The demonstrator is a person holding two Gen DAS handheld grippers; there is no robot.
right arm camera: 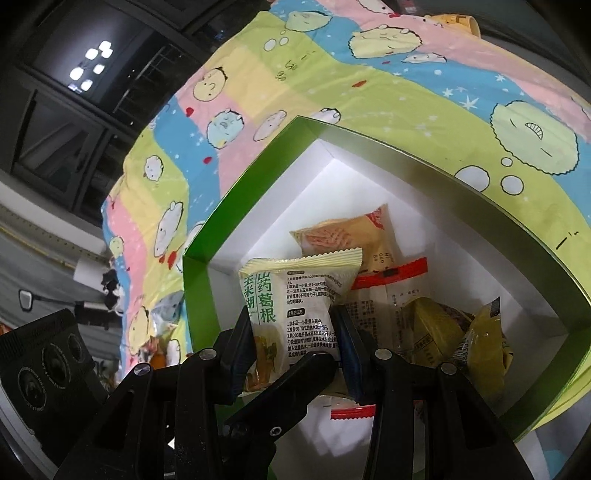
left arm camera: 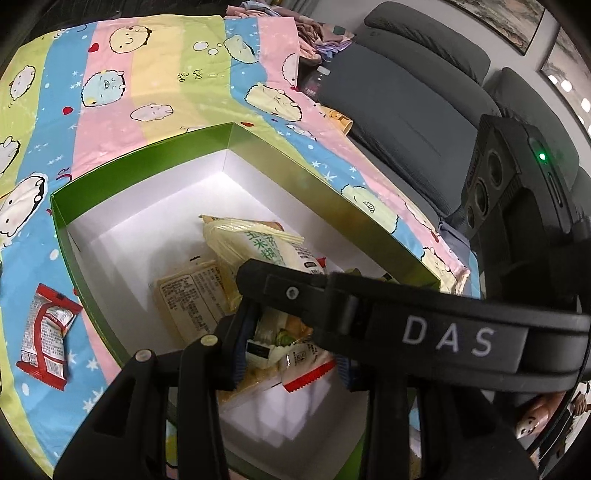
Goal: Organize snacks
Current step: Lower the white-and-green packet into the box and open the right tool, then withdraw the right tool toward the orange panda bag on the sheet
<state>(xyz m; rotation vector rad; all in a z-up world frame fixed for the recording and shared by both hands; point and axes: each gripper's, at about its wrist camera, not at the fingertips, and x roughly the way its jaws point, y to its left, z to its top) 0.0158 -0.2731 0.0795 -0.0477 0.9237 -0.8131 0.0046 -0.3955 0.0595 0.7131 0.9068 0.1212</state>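
Note:
A green box (left arm camera: 140, 162) with a white inside lies on a cartoon-print cloth and holds several snack packets. My right gripper (right arm camera: 295, 332) is shut on a pale yellow packet with green Chinese print (right arm camera: 295, 295), held over the box (right arm camera: 240, 192). That gripper's black arm (left arm camera: 406, 314) crosses the left wrist view, with the same packet (left arm camera: 266, 247) beyond it. My left gripper (left arm camera: 291, 354) hangs over the box's near part with its jaws apart; loose packets (left arm camera: 295, 354) lie between and below them. A red-and-white packet (left arm camera: 46, 332) lies on the cloth left of the box.
The striped pastel cloth (left arm camera: 155, 81) covers the table. A dark grey sofa (left arm camera: 399, 96) stands beyond the right side, with clothes (left arm camera: 314, 37) piled at the far edge. A yellow cup (right arm camera: 454, 22) lies at the far edge. Dark windows (right arm camera: 74, 92) are at left.

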